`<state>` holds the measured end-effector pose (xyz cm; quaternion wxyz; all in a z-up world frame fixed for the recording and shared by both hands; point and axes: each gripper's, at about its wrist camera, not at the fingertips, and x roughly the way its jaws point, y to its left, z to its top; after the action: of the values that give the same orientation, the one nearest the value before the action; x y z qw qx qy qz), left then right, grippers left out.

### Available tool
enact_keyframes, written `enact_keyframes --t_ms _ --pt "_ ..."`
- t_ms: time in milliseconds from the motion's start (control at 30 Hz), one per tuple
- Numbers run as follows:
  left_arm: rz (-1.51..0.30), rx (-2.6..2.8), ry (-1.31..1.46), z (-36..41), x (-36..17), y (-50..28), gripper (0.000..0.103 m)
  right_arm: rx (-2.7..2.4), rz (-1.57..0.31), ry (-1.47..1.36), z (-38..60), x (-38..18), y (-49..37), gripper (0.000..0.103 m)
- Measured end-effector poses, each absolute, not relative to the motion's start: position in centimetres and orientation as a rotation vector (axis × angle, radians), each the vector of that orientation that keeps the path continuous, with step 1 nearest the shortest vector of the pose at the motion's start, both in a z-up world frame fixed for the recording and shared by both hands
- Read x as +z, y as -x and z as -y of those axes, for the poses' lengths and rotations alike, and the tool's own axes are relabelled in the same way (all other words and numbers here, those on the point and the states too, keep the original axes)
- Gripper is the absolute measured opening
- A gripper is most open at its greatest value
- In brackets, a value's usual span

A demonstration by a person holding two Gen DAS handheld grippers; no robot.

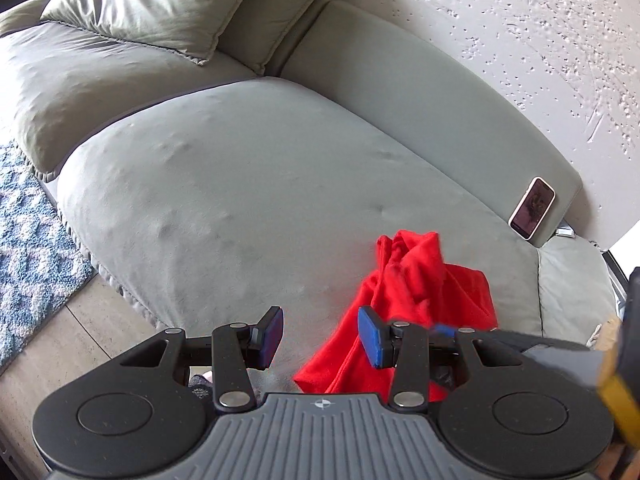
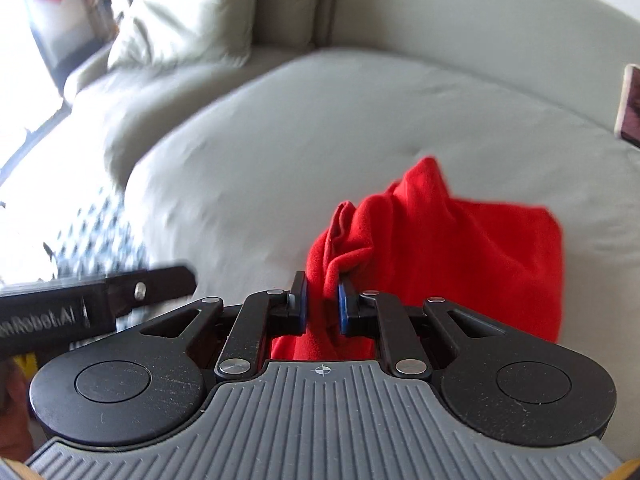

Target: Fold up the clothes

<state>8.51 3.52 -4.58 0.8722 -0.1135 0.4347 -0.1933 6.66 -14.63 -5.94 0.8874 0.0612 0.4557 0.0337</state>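
Red fleece garment (image 2: 440, 248) bunched on sofa cushion (image 1: 240, 184), 4 o'clock from centre; soft, light, limp. Right claw (image 2: 322, 304) pinches a fold; left claw (image 1: 320, 336) gapes empty. Next: grab a hem edge

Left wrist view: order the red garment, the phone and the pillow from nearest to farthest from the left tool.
1. Red garment: crumpled on the sofa cushion, right beside the left tool, by its right finger.
2. Phone: farther right, propped against the sofa's back.
3. Pillow: farthest, at the upper left on the far seat.
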Motion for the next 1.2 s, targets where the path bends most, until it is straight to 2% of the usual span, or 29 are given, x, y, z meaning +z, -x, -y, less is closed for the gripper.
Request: enact_keyframes --t_ms 33,67,167,200,267,300,333,400,467,533,667,733,900,967,1000,1067,1200 --pt "-0.907 -0.404 0.236 -3.5 -4.5 -8.5 0.041 0.106 -0.991 -0.125 14.3 -6.6 -7.0 0.032" --pt "-0.904 -0.405 0.234 -3.6 -4.5 -8.5 0.041 0.149 -1.038 -0.139 14.1 -7.2 -7.2 0.042" --pt "-0.894 -0.414 0.229 -3.5 -4.3 -8.1 0.041 0.225 -1.049 -0.268 15.5 -6.8 -5.9 0.058" --pt "-0.894 -0.423 0.229 -3.5 -4.4 -8.0 0.041 0.233 -1.035 -0.305 16.4 -6.3 -5.0 0.058" --pt "-0.896 -0.468 0.224 -2.9 -4.6 -7.9 0.035 0.229 -1.003 -0.351 18.8 -5.2 -3.1 0.059" --pt "-0.899 -0.499 0.215 -2.3 -4.8 -7.8 0.027 0.219 -0.988 -0.365 20.0 -4.7 -2.1 0.059" --pt "-0.901 -0.532 0.203 -1.4 -5.1 -7.7 0.02 0.191 -0.97 -0.363 21.3 -4.3 -1.1 0.057" --pt "-0.902 -0.604 0.17 0.8 -5.8 -7.3 0.016 0.121 -0.948 -0.319 23.5 -4.1 0.3 0.049" --pt "-0.896 -0.646 0.105 3.4 -6.6 -7.2 0.013 0.07 -0.953 -0.286 25.1 -4.6 0.8 0.021" --pt "-0.901 -0.618 0.02 5.7 -7.8 -7.4 0.008 0.065 -0.945 -0.302 26.2 -5.5 1.0 0.018" --pt "-1.021 -0.433 -0.018 6.4 -11.5 -9.1 0.008 0.07 -0.957 -0.192 26.1 -7.7 0.6 0.018" --pt "-1.052 -0.412 0.014 5.5 -12.6 -9.6 0.01 0.05 -1.014 -0.144 26.3 -9.1 0.3 0.014" --pt "-1.068 -0.425 -0.026 5.0 -10.9 -9.3 0.01 0.079 -1.022 -0.221 28.1 -8.4 0.7 0.015" --pt "-1.035 -0.458 -0.025 5.1 -9.6 -8.9 0.01 0.073 -1.005 -0.251 29.2 -7.7 1.3 0.023" --pt "-1.013 -0.477 -0.019 5.2 -8.9 -8.8 0.013 0.069 -0.986 -0.264 29.9 -7.3 1.6 0.024" --pt "-0.969 -0.511 -0.007 5.6 -7.5 -9.1 0.016 0.058 -0.95 -0.301 31.4 -6.5 1.9 0.037" --pt "-0.902 -0.565 -0.009 7.9 -5.5 -10.9 0.037 0.028 -0.896 -0.391 34.3 -5.9 0.7 0.039"
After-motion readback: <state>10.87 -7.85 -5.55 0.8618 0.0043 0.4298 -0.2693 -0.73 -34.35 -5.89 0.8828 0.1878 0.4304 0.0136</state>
